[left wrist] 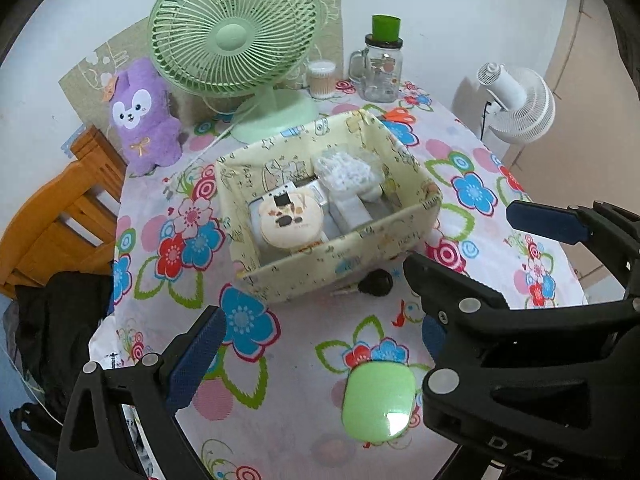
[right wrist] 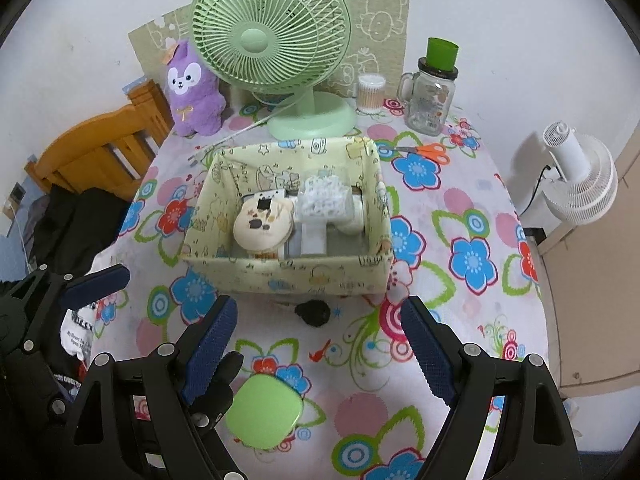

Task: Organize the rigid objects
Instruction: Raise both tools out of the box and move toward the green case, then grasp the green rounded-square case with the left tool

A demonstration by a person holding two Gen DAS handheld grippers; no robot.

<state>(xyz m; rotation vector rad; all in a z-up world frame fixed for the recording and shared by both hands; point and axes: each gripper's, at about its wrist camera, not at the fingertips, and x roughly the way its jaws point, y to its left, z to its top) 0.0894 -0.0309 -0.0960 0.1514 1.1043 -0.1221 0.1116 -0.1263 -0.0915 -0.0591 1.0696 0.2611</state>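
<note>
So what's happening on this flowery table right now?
A person holds a tool in each hand above the table, tidying small items into the fabric box, which already holds a round case and white packages. Both the left tool and right tool are open and empty. A green case and a black key lie outside the box.

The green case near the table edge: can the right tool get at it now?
Probably yes. The green case lies flat on the tablecloth with nothing on it, and the open right tool is just above it, slightly to its right.
</note>
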